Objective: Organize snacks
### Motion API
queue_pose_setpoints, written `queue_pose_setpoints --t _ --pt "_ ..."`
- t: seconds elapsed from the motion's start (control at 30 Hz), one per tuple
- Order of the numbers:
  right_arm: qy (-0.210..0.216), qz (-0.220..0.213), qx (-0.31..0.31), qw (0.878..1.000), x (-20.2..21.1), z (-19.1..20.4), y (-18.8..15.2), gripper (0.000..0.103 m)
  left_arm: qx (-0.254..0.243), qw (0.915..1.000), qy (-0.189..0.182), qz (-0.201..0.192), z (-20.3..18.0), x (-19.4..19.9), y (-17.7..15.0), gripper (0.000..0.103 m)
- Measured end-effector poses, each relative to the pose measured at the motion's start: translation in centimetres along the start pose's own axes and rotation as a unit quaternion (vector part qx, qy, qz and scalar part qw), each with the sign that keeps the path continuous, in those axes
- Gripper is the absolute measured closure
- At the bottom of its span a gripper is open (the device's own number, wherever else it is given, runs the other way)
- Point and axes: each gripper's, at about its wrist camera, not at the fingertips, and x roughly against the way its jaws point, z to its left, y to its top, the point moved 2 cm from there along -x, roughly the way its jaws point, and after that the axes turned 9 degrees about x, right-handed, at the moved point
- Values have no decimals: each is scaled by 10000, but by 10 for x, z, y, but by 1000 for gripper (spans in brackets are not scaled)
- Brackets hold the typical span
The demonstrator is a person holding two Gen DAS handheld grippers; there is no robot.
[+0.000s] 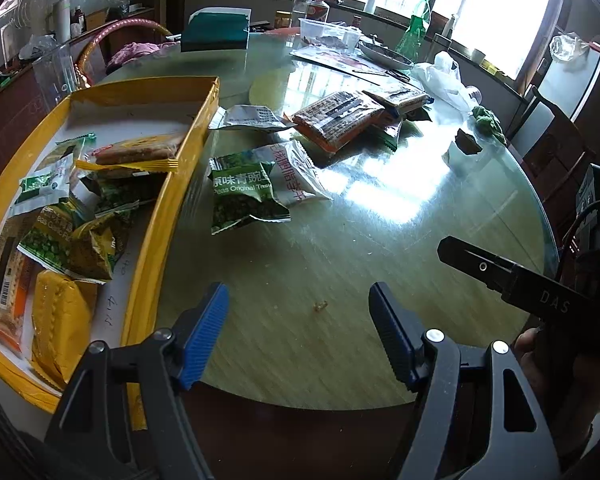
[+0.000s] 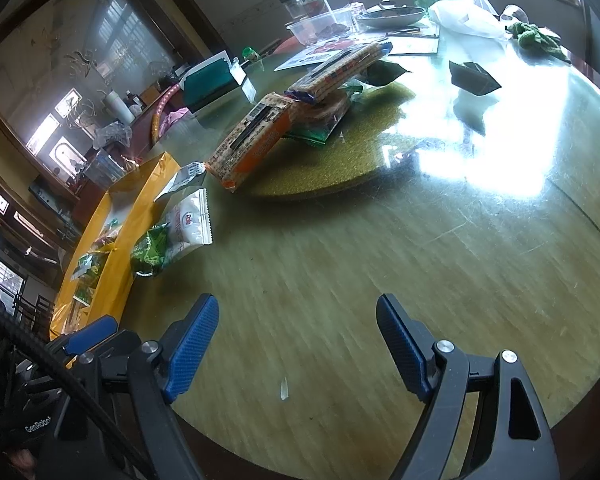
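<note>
Yellow cardboard tray [image 1: 172, 196] at frame left already holds snack packets; a green pea packet [image 1: 246, 196] lies beside it on the glass worktop [image 1: 340, 248]. My left fingers [image 1: 299, 334] and right fingers [image 2: 298, 346] gape wide, empty.

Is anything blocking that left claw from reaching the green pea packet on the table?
Nothing visible does. Only bare table lies between the open left gripper and the green pea packet, which lies beside the yellow box.
</note>
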Motion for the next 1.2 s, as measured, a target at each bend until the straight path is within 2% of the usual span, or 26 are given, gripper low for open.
queue_pose_setpoints --t 0.37,0.57,0.7,0.8,0.9,0.97,1.03,1.1,1.13,1.17,1.2 --pt "37 -23 -24 10000 1 -3 1 22 138 9998 -76 -120 1 2 5 30" --pt "50 -40 -19 10000 0 -5 2 22 85 9997 -21 -231 -3 -1 24 30" --pt "58 -39 -24 10000 0 -5 2 22 -126 9986 390 -348 -7 -13 49 30" --pt "75 -41 -40 10000 1 -5 3 22 59 9986 525 -98 -1 -32 65 31" --pt "97 -41 -49 9999 1 -6 3 22 -53 9971 761 67 -2 -43 67 46" --pt "97 -43 -62 9999 1 -6 2 22 -106 9961 871 70 -1 -47 66 50" --pt "93 -28 -62 9999 0 -5 3 22 -91 9941 1080 20 4 -48 64 68" --pt "78 -16 -48 10000 0 -5 3 22 -19 9943 1063 -50 10 -46 64 69" --pt "73 -7 -39 10000 -1 -4 3 22 -2 9942 1071 -94 13 -45 64 76" --pt "76 4 -31 10000 -1 -4 3 22 -34 9938 1103 -121 15 -45 63 79" --pt "90 19 -20 10000 -2 -2 4 22 -63 9936 1112 -197 16 -41 61 88"
